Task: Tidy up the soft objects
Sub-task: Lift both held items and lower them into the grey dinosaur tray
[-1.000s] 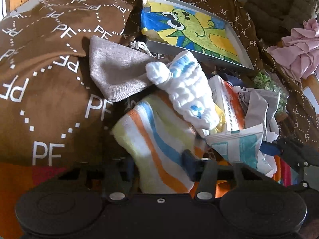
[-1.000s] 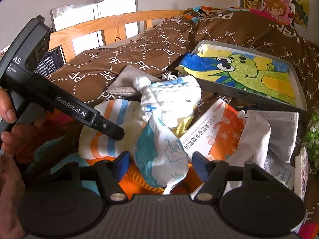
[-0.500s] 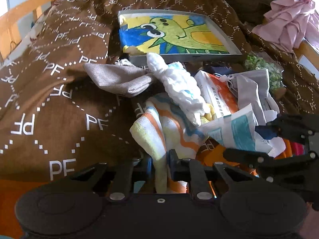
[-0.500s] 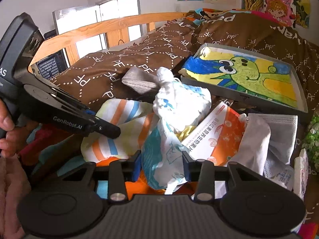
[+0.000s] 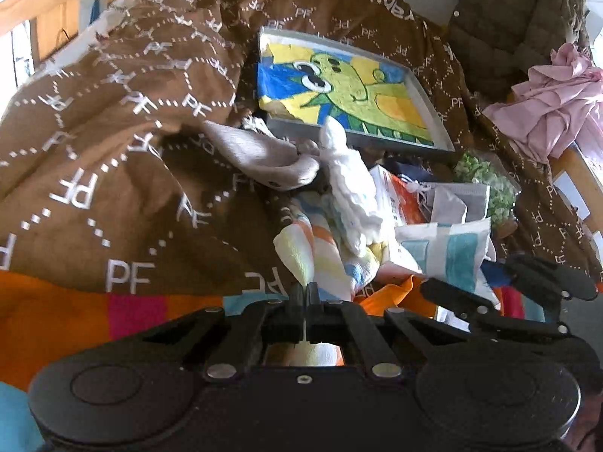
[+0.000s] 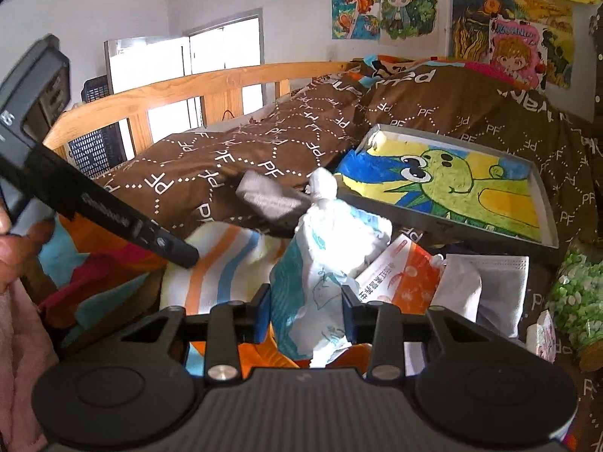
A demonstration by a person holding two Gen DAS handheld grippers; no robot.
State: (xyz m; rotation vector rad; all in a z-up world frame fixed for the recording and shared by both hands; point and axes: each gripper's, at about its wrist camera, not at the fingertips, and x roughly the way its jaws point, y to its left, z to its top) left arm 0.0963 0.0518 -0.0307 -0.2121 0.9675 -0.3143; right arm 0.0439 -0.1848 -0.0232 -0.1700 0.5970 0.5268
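A heap of soft cloths lies on a bed. My left gripper [image 5: 305, 295] is shut on the edge of a striped yellow, orange and blue towel [image 5: 312, 252], also seen in the right wrist view [image 6: 211, 263]. My right gripper [image 6: 307, 310] is shut on a white and teal cloth [image 6: 309, 293], also seen in the left wrist view [image 5: 448, 252]. A white crinkled cloth [image 5: 350, 188] lies on top of both. A grey cloth [image 5: 260, 154] lies behind the heap.
A framed dinosaur painting [image 5: 339, 90] lies behind the heap on the brown PF duvet [image 5: 113, 132]. An orange packet [image 6: 399, 275], face masks [image 6: 486, 278], a green plant [image 6: 573, 301] and a pink garment [image 5: 550, 101] lie to the right. A wooden bed rail [image 6: 188, 90] runs behind.
Both grippers closed: the left on the striped towel, the right on the white and teal cloth. Both pulled back and up, and the cloths rose and stretched with them.
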